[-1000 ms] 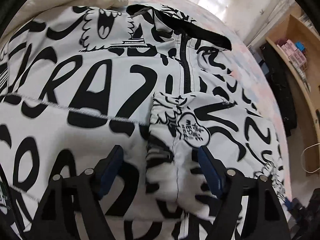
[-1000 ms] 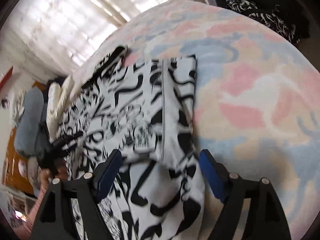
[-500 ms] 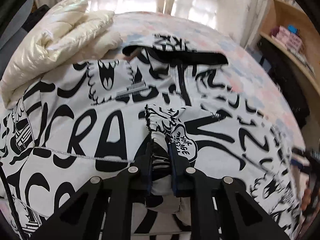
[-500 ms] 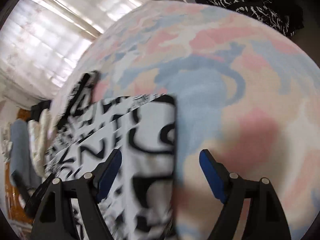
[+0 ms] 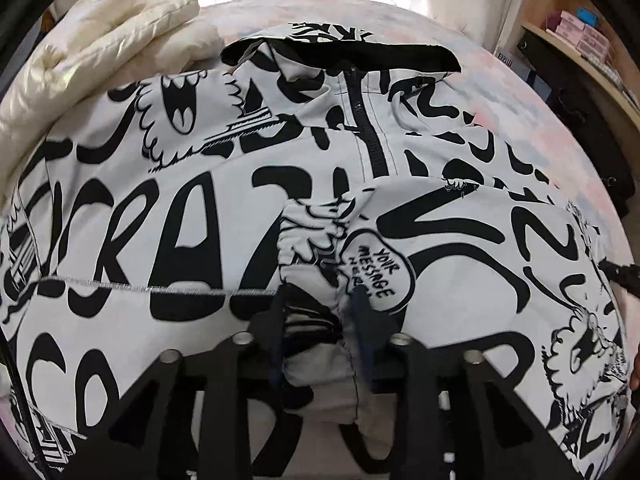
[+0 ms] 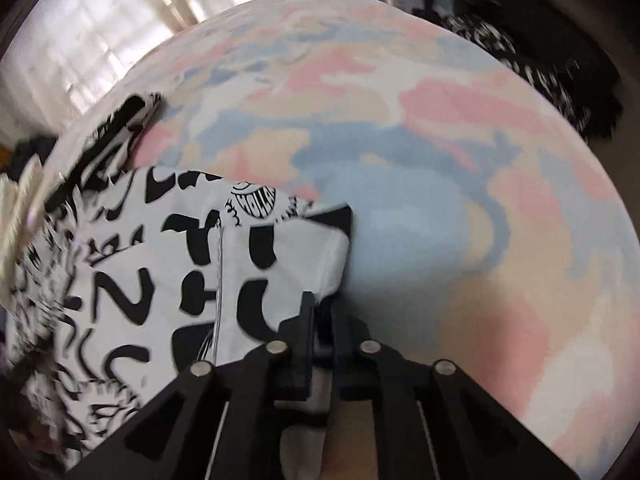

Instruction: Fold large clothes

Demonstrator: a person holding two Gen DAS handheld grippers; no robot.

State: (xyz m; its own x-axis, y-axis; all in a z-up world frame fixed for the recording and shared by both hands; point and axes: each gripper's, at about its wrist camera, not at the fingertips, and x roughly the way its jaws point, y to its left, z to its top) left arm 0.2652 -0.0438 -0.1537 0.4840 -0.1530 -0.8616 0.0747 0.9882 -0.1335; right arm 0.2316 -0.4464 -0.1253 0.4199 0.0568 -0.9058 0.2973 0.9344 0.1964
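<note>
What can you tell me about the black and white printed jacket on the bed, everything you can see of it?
The jacket is white, thin-looking fabric covered in bold black lettering and cartoon doodles, with a black zip down the front and a black-lined collar. It lies spread flat on a pastel bedspread, a sleeve folded across its front. The left gripper has the gathered cuff between its jaws, which have just been opening. The right gripper is shut on a side edge.
</note>
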